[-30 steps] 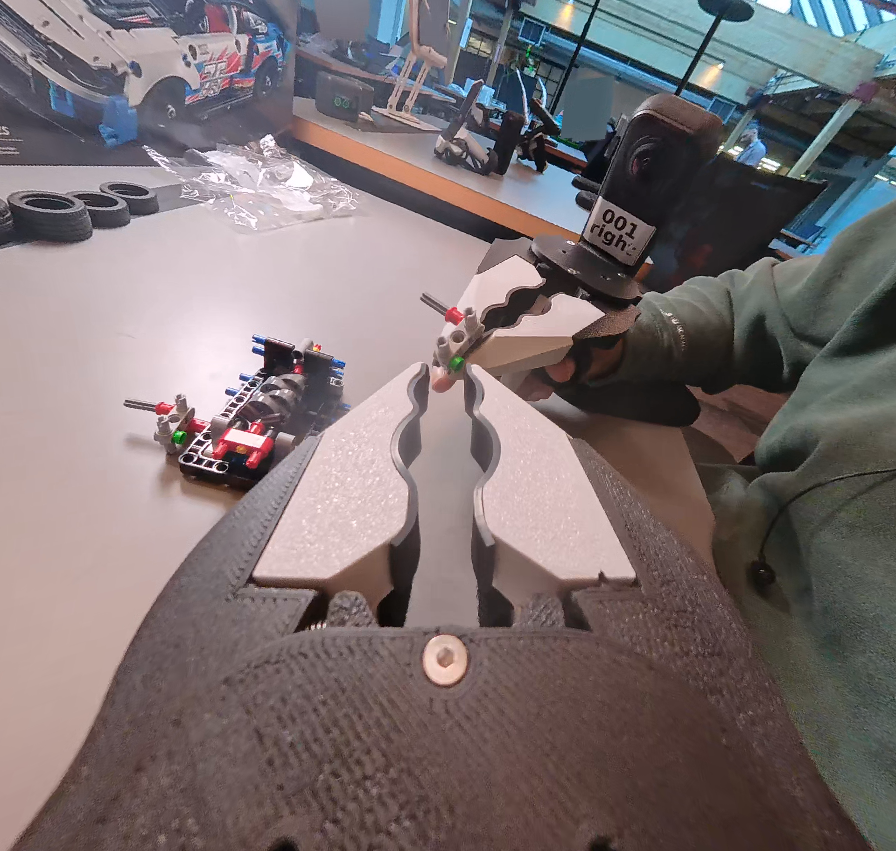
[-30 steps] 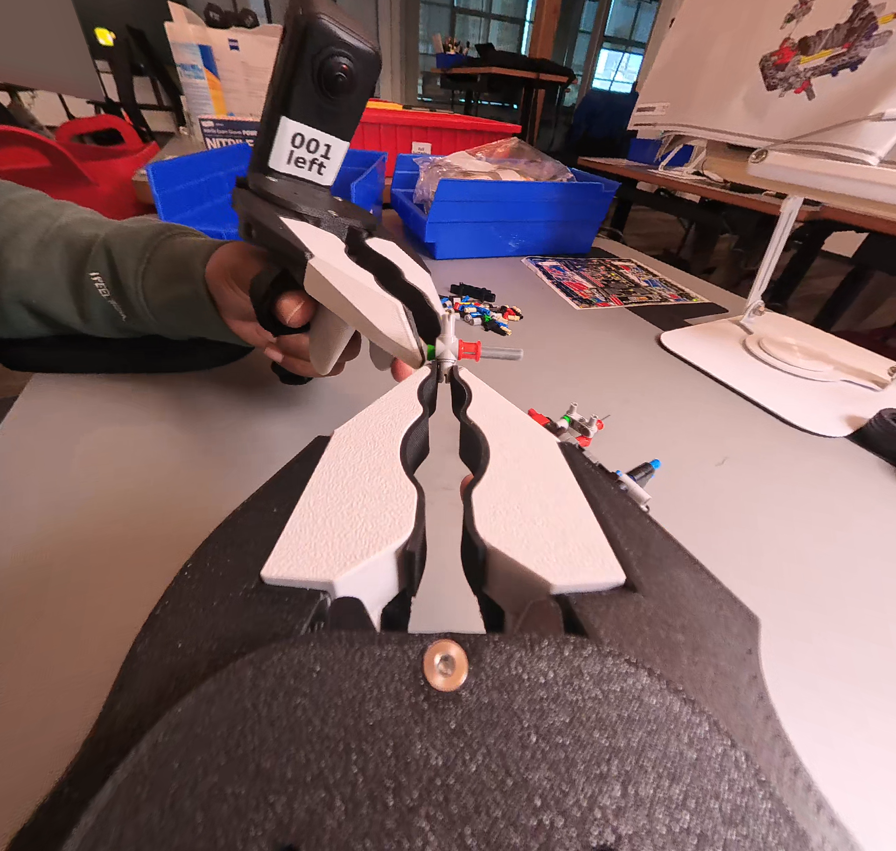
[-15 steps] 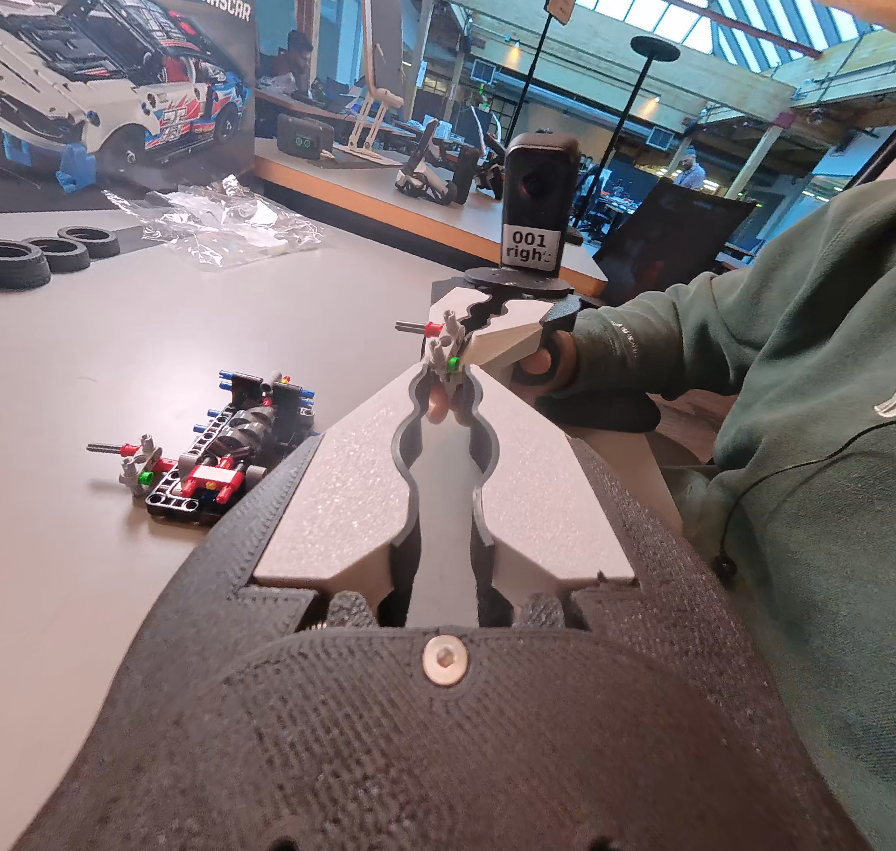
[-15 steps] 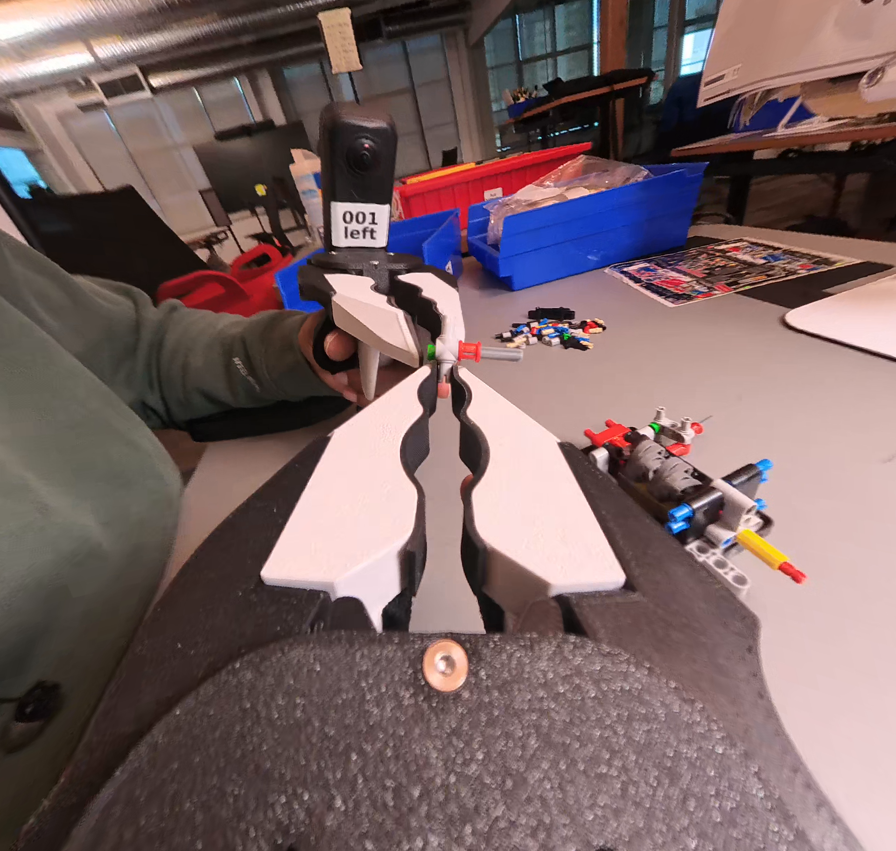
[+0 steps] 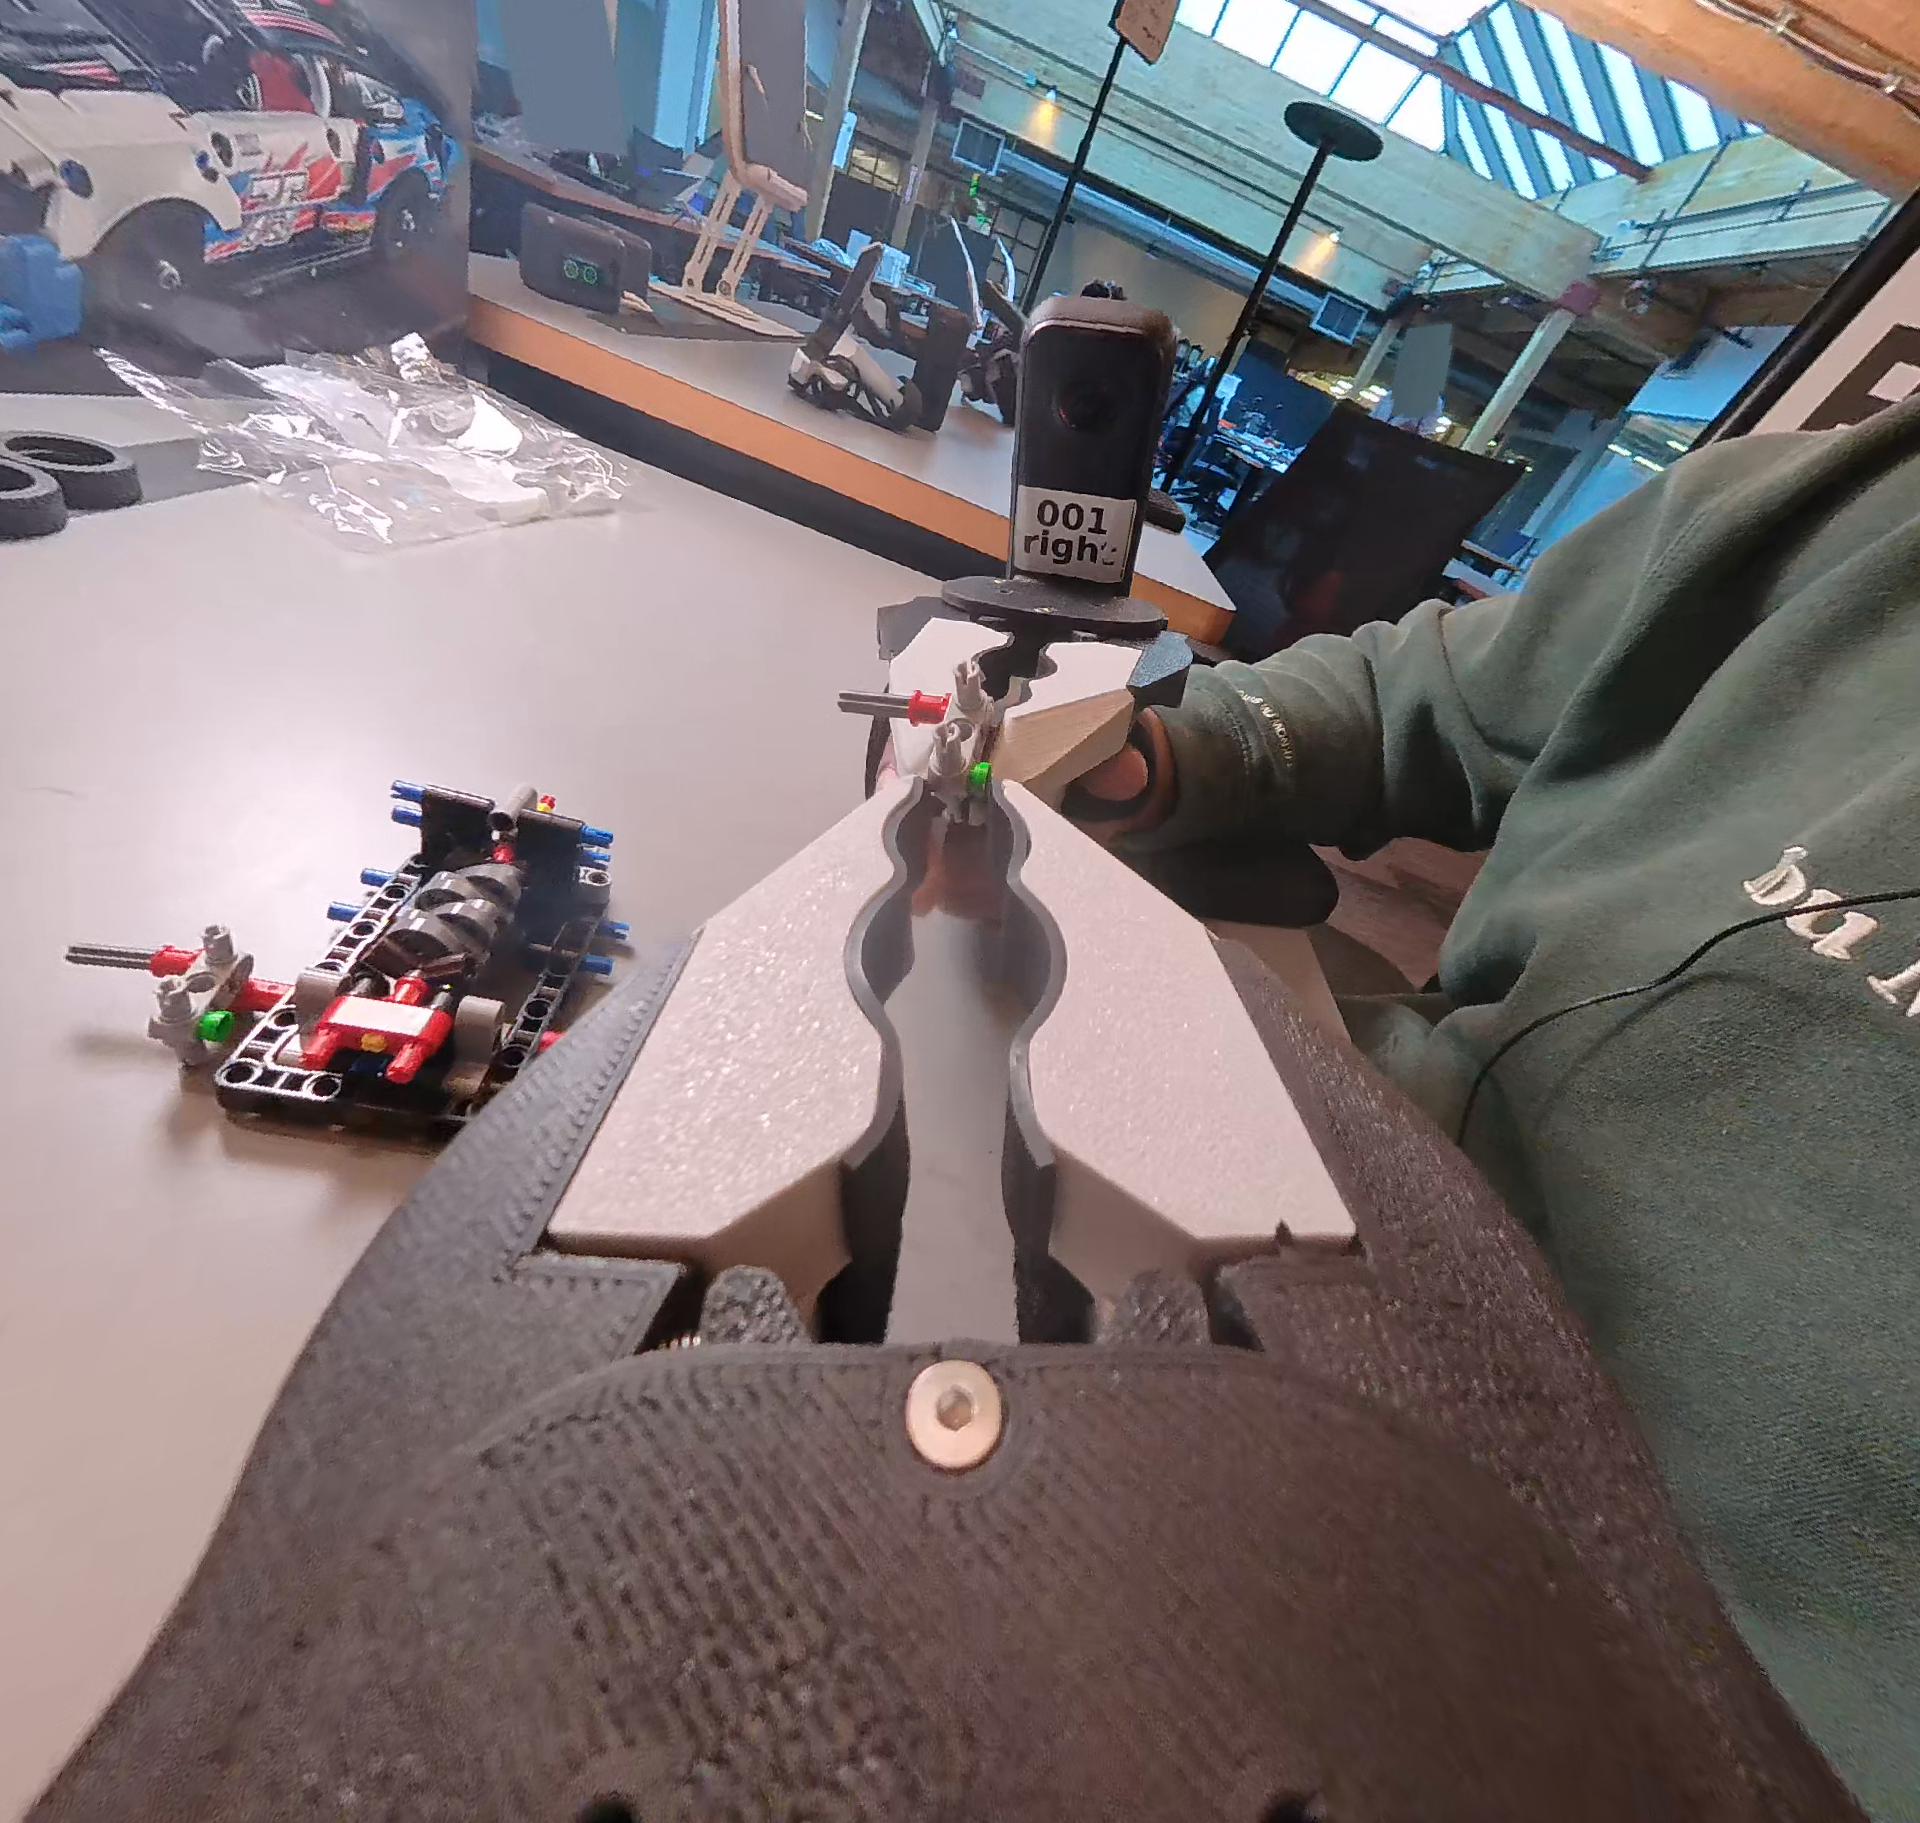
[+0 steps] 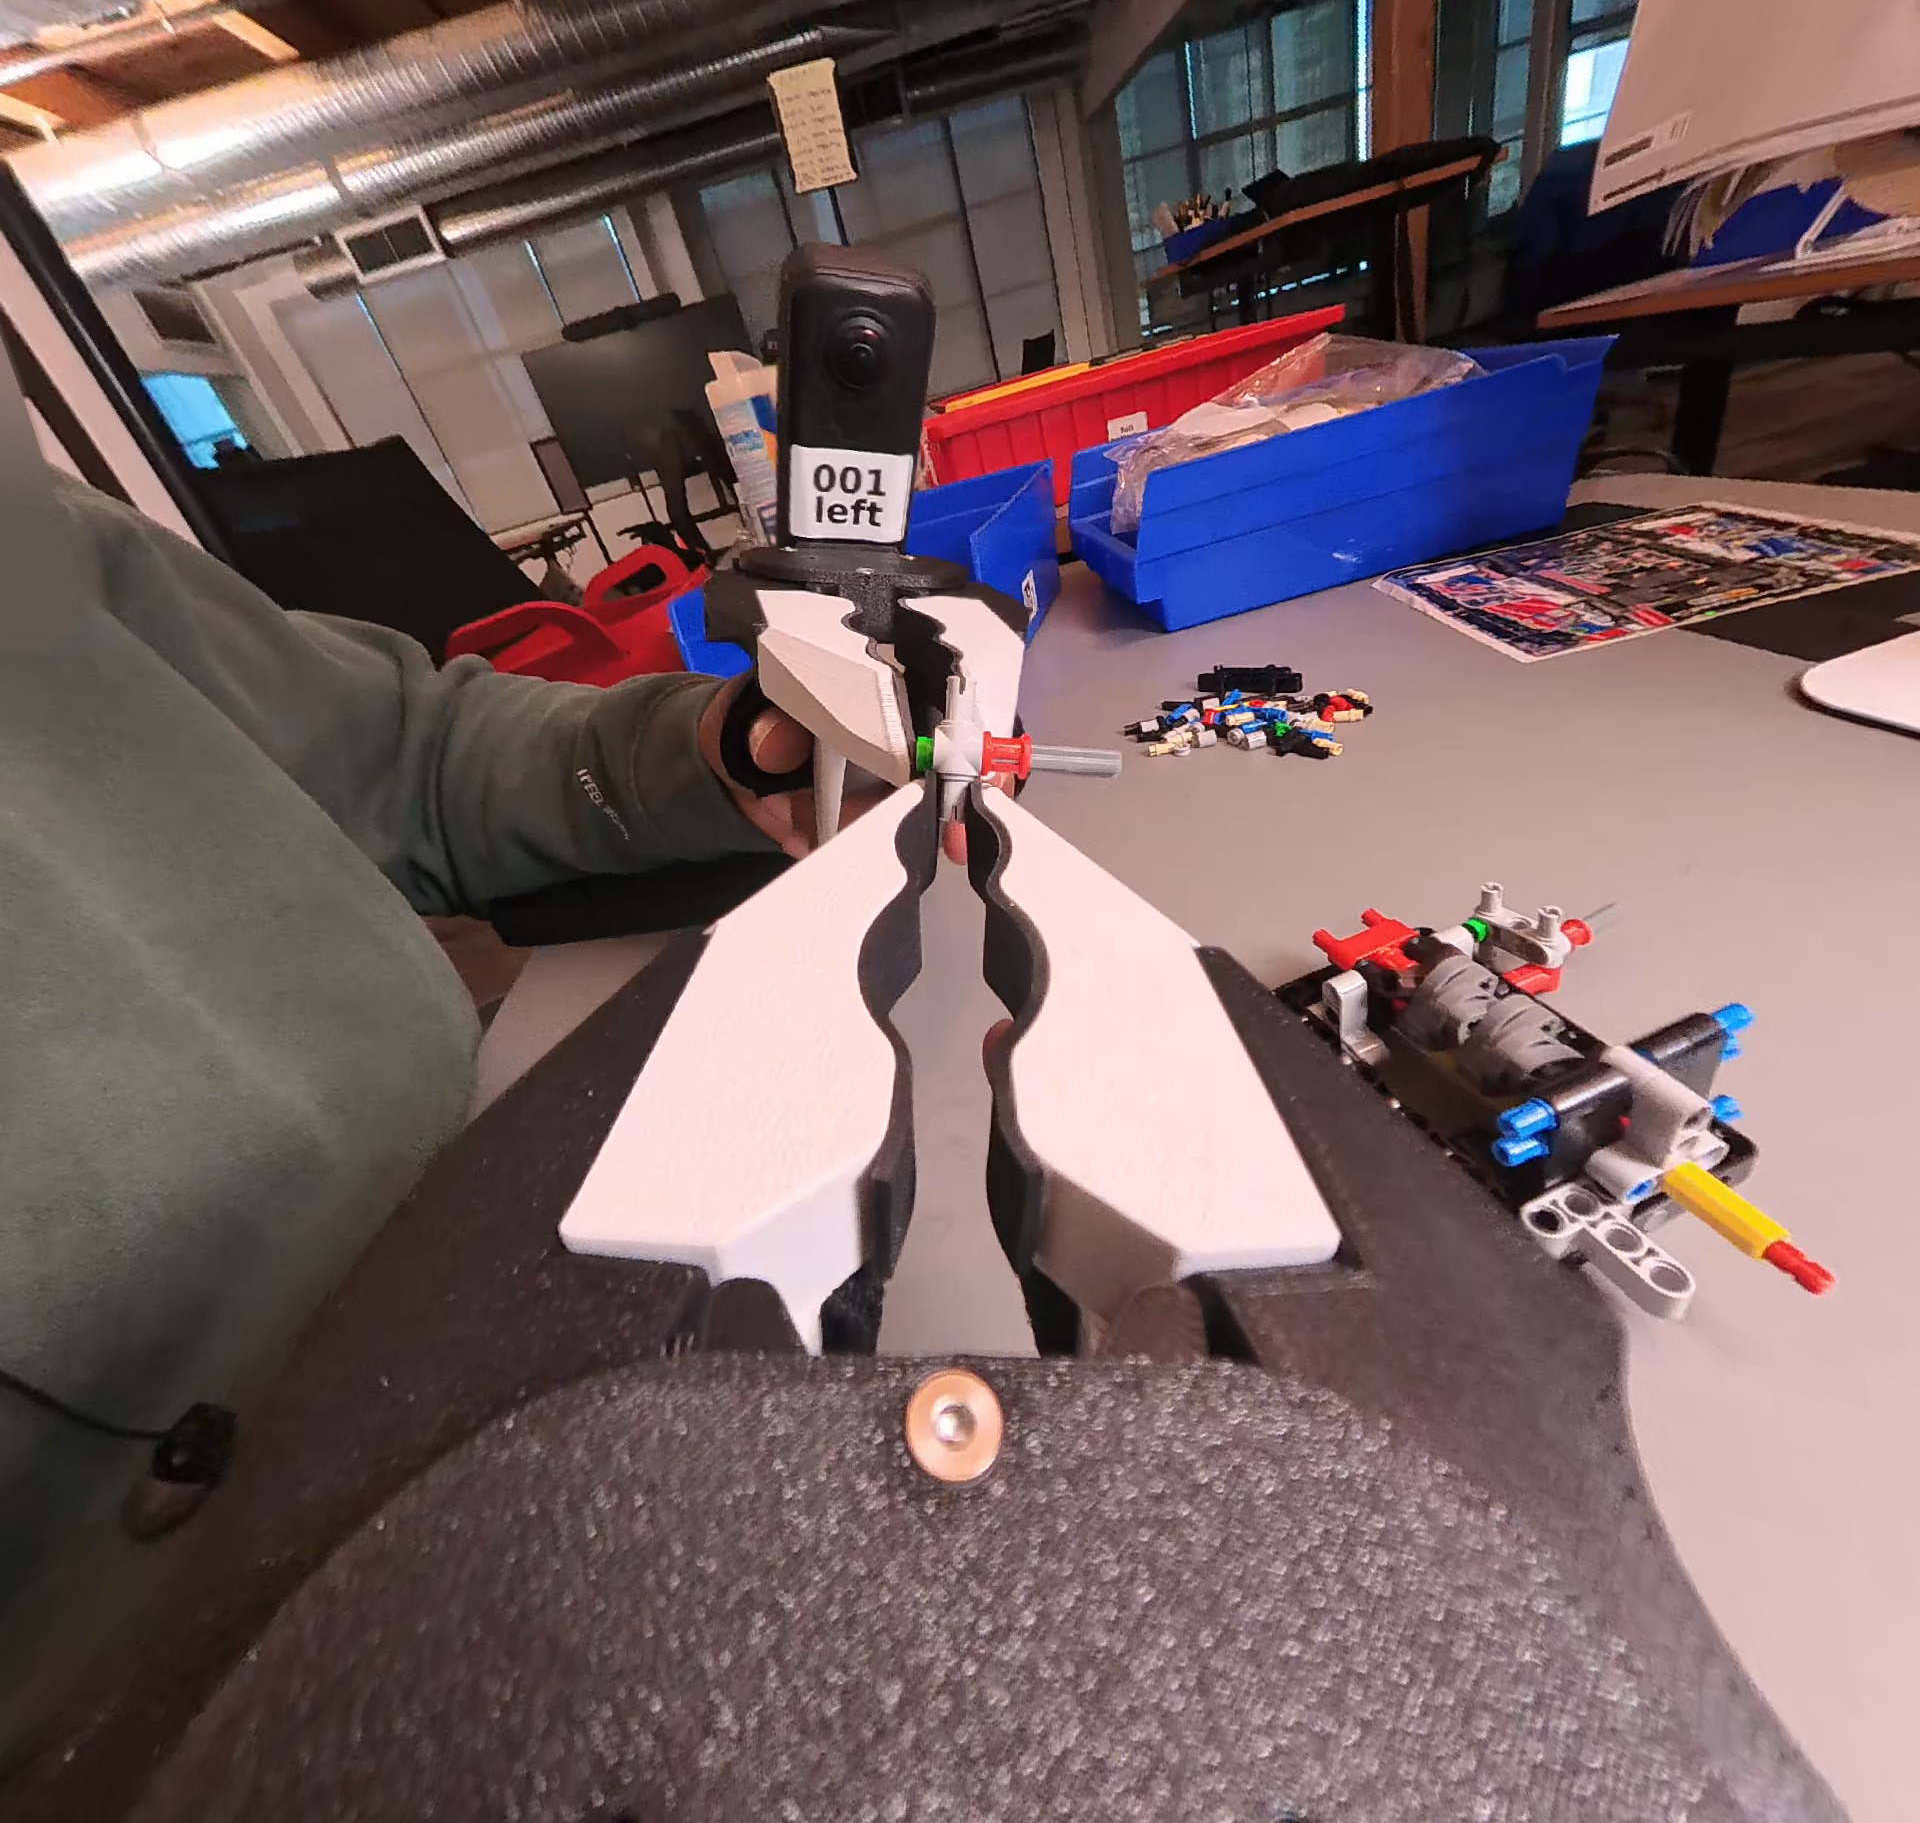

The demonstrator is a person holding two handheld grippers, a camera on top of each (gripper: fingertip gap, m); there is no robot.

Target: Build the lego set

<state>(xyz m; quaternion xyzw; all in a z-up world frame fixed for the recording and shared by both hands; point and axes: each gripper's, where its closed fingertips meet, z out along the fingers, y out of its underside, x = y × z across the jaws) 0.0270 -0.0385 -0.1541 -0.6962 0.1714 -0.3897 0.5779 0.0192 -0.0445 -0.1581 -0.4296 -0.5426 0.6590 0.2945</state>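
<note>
- Your left gripper (image 5: 958, 799) and right gripper (image 6: 954, 805) meet tip to tip above the grey table (image 5: 312, 651), both pinching the small grey connector piece with a red bush, green pin and grey axle (image 6: 971, 753).
- Each pair of jaws is closed on that piece, the axle sticking out sideways.
- The partly built black lego chassis with blue pins and a red block (image 5: 416, 963) lies on the table, well apart from the grippers.
- A pile of small loose coloured parts (image 6: 1247, 719) sits near the blue plastic bin (image 6: 1340, 495).
</note>
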